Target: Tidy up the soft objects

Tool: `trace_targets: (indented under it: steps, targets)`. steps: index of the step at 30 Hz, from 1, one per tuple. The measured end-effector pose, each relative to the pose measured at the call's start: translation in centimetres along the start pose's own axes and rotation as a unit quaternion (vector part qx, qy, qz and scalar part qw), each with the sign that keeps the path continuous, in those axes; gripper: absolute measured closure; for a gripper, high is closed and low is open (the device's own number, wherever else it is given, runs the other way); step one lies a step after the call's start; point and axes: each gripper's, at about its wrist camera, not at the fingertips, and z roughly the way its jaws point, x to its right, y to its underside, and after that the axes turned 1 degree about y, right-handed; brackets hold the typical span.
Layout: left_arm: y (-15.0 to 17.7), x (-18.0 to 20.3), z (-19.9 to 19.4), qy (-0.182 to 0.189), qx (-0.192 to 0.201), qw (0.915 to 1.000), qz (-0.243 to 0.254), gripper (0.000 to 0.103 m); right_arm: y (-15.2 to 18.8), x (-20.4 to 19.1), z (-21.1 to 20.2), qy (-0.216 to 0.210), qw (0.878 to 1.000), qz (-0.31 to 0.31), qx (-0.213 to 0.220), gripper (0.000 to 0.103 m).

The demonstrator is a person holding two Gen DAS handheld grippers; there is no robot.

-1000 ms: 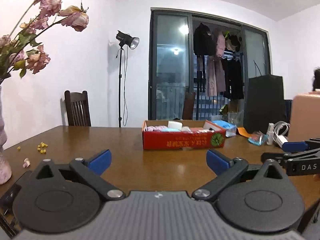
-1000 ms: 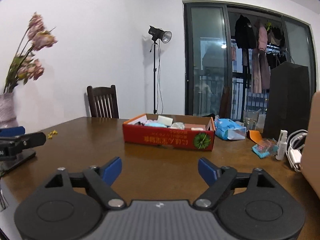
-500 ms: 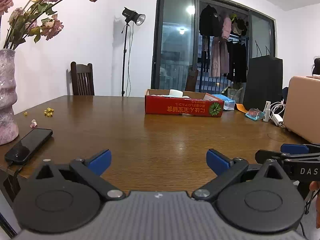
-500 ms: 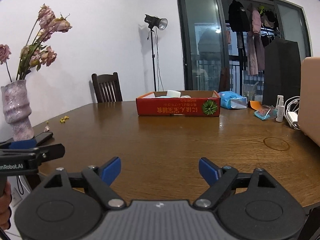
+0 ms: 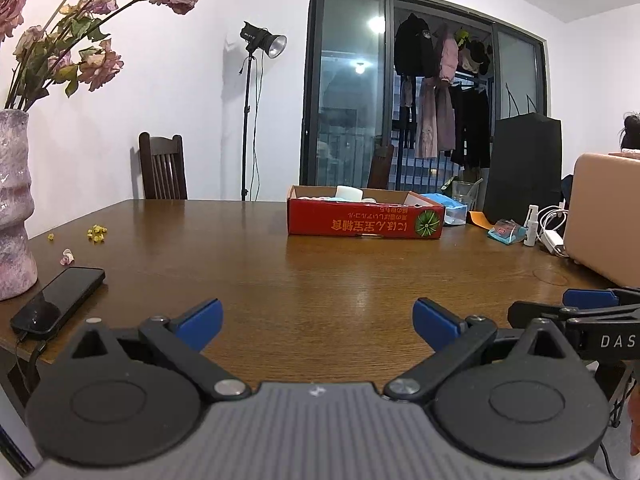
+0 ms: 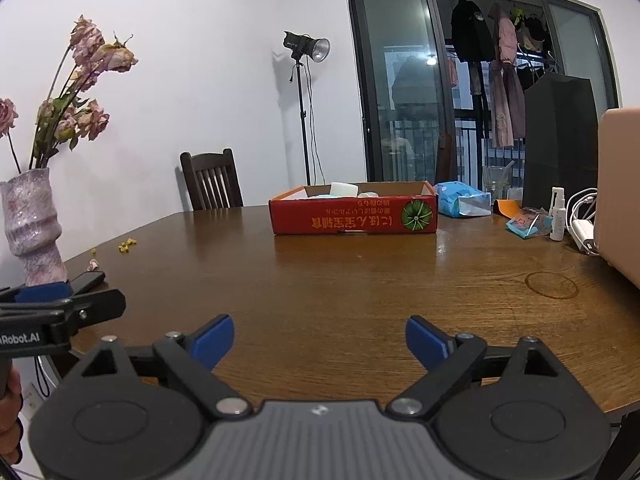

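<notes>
A pink mottled vase [image 6: 33, 226] of wilted roses [image 5: 100, 20] stands at the left edge of the brown wooden surface [image 6: 360, 280], a black phone [image 5: 60, 302] lying just beside its foot. Yellow crumbs [image 5: 97, 233] lie further back. At the right are a white spray bottle [image 6: 557, 213], a white charger [image 6: 585, 238] and a blue tissue pack [image 6: 462, 199]. A dark chair [image 6: 211, 180] and a studio light [image 6: 306, 46] stand behind
</notes>
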Motion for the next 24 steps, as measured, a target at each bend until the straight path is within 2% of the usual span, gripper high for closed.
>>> trace_targets:
  steps: [24]
  targets:
    - [-0.18,0.13,0.03,0.008,-0.005,0.9999,0.003,0.0,0.15,0.11,0.12,0.012,1.0,0.001,0.0,0.007]
